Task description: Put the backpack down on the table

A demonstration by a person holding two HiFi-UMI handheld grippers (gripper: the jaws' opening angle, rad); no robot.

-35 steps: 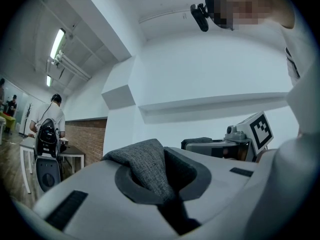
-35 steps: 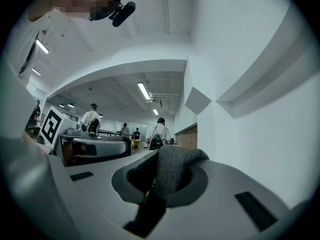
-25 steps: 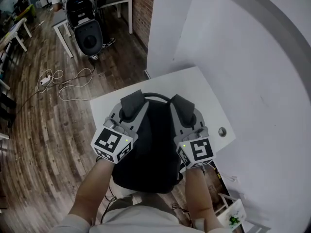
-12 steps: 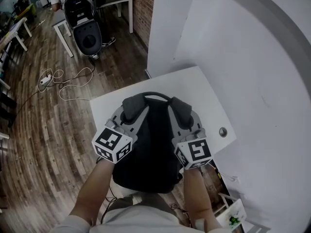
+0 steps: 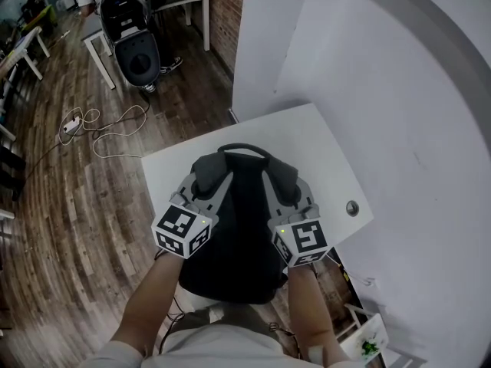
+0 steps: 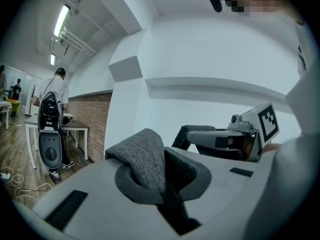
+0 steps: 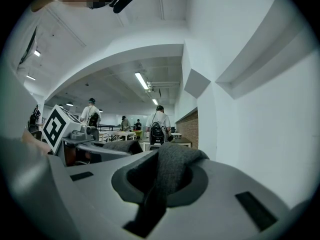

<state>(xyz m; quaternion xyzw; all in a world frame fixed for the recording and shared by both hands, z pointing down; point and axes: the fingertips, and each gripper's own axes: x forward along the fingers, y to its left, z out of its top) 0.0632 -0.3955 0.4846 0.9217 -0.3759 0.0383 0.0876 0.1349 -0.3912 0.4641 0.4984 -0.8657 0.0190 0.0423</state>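
A white table stands in a corner against a white wall, with a wooden floor and a brick wall beyond it. A black backpack hangs in front of the person, its top and carry handle over the table and its lower part past the table's near edge; whether it rests on the table cannot be told. The left gripper has its jaws pinching the grey left shoulder strap, which bulges up out of the narrow gap between them. The right gripper pinches the right shoulder strap the same way, jaws nearly together on the fabric. The two grippers are side by side, about level, one on each side of the backpack. A white cable lies looped on the floor.
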